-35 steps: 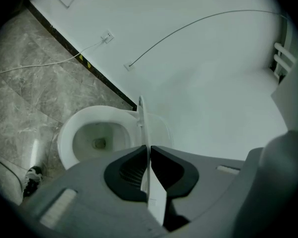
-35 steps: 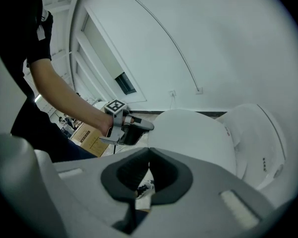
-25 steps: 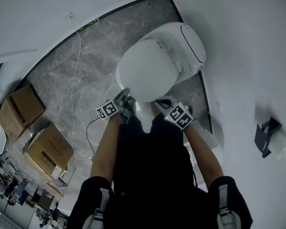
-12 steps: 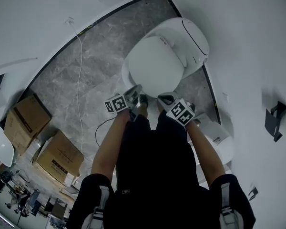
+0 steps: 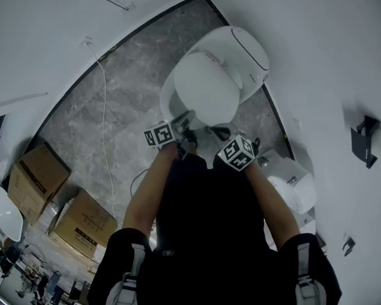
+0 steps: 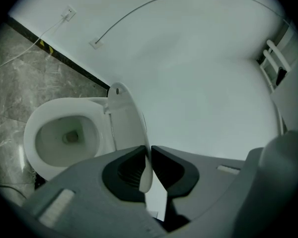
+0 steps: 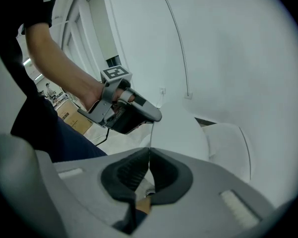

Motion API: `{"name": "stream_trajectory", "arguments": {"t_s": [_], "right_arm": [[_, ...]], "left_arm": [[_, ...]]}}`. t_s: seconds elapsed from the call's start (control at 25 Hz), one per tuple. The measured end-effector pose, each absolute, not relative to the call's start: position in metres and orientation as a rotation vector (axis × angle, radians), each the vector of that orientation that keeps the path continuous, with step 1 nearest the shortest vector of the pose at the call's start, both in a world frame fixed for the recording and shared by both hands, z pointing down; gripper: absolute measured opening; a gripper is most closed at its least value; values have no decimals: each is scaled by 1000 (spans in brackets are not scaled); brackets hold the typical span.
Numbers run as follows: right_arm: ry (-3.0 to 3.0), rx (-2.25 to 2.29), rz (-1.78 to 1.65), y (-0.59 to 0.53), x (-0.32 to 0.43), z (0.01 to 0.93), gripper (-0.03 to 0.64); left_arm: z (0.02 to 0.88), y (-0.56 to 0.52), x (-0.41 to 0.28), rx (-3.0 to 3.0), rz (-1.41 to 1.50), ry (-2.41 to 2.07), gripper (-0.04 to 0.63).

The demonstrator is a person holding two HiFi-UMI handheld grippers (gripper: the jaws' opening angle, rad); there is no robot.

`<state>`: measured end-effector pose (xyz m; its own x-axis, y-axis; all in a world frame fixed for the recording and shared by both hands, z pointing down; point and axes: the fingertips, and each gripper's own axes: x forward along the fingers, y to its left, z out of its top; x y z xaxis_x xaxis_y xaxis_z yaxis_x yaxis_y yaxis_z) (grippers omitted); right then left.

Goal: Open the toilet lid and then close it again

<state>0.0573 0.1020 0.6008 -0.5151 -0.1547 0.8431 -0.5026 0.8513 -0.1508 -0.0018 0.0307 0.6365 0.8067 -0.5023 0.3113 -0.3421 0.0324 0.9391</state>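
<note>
While my left hand-held gripper (image 6: pixel 150 157) clamps the front rim of the toilet lid (image 6: pixel 131 128), the lid stands tilted up off the bowl (image 6: pixel 64 133), its long axis running from hinge toward me. Just beside it, my right hand-held gripper (image 7: pixel 149 160) is clenched on nothing.

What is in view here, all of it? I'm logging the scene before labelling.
toilet: 1, white, against the wall
toilet lid: 1, white, partly raised
floor: grey marble
cardboard boxes: 2, brown, floor at left
cable: 1, white, across the floor
wall holder: 1, black, wall at right
white unit: 1, kind unclear, lower right
left gripper: 1, grey, closed on the toilet lid's edge, jaws just eased slightly
right gripper: 1, grey, shut, empty
</note>
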Motion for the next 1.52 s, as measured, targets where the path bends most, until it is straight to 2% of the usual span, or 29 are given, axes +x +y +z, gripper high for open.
{"name": "stream_trajectory", "arguments": {"t_s": [0.16, 0.24, 0.64, 0.76, 1.52], "right_arm": [[-2090, 503, 488, 100, 66, 598, 7], [-2077, 487, 485, 102, 68, 601, 44], [-2072, 540, 423, 78, 76, 598, 49], [-2074, 567, 402, 70, 80, 597, 81], [-2010, 727, 268, 36, 104, 603, 84]], "left_arm": [[629, 26, 6, 1576, -142, -687, 38], [624, 23, 12, 1583, -139, -681, 38], [605, 6, 29, 1577, -159, -727, 40], [598, -1, 37, 1589, -167, -721, 40], [580, -21, 66, 1609, -209, -708, 41]]}}
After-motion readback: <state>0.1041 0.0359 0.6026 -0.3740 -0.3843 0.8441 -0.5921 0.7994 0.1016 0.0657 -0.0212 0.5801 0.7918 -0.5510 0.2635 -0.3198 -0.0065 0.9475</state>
